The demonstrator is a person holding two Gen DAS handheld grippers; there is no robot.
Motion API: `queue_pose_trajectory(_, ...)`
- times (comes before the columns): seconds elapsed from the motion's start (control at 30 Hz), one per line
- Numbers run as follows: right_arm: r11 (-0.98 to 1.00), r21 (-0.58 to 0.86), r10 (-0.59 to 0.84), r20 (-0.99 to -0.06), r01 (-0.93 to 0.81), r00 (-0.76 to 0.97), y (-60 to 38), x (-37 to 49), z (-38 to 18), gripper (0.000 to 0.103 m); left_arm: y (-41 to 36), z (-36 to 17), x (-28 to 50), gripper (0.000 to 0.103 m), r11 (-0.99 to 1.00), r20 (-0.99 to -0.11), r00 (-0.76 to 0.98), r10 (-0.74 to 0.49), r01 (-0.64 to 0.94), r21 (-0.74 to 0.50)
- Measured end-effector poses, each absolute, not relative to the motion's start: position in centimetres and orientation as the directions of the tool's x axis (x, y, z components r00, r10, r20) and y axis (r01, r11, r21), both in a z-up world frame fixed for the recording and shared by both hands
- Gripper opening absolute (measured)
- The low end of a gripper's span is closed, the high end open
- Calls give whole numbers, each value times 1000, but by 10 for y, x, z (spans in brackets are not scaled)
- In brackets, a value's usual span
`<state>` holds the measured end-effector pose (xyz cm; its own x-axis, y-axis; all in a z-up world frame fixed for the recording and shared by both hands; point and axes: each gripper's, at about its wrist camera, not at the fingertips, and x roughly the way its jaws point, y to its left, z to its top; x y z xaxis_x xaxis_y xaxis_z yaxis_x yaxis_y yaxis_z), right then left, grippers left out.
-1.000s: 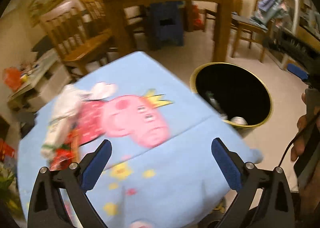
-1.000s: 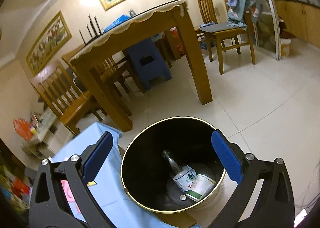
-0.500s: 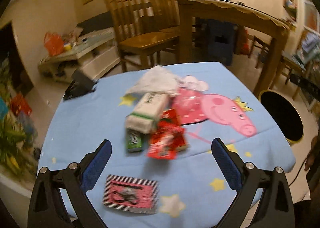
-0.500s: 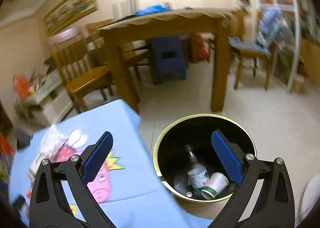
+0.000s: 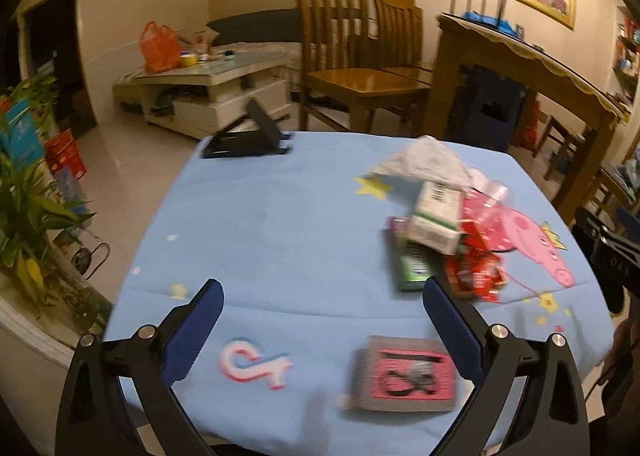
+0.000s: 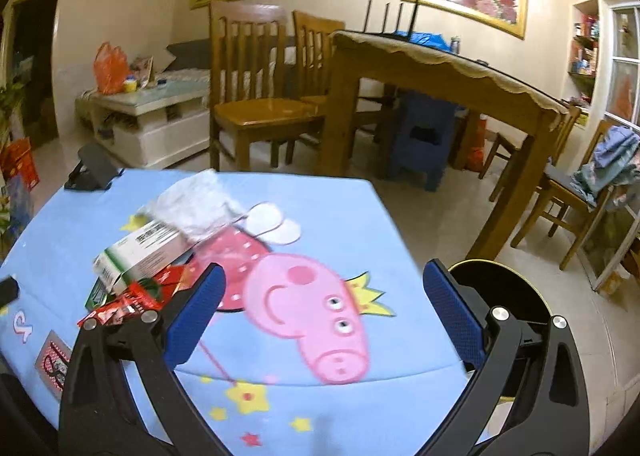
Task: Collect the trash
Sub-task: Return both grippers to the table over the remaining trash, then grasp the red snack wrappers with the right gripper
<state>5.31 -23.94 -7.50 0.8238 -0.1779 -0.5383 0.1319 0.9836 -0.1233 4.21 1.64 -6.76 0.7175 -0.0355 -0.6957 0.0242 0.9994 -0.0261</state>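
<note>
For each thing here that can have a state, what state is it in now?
left tongs: open, holding nothing
right tongs: open, holding nothing
white-green box: lying on its side on the pile
red wrapper: crumpled, on the cloth
white plastic bag: crumpled
trash bin: uncovered, beside the table

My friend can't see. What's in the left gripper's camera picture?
The open, empty left gripper hovers over a blue cartoon-pig tablecloth. A trash pile sits to the right: white-green box, red wrappers, crumpled white plastic. A pink-grey card lies nearest.
</note>
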Motion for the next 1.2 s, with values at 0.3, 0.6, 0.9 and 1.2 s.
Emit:
queue_pose_trajectory(0.3,997,52,-12,-634,58,773,-268,54,-92,97,62,-74,37,96,997,-644,765,14,-64,-54)
queue_pose_trajectory(0.6,972,165,236,-692,-168,682,-200,64,-113,97,69,-81,38,96,994,-630,777,-16,-54,-91)
queue_pose_trajectory(0.9,965,59,217,-723,-255,656,-144,76,-120,52,73,-81,36,96,993,-619,785,-33,-46,-111)
queue_pose_trajectory(1.2,957,110,262,-728,-269,634,-167,57,-105,16,71,-84,39,96,992,-630,774,-59,-23,-122)
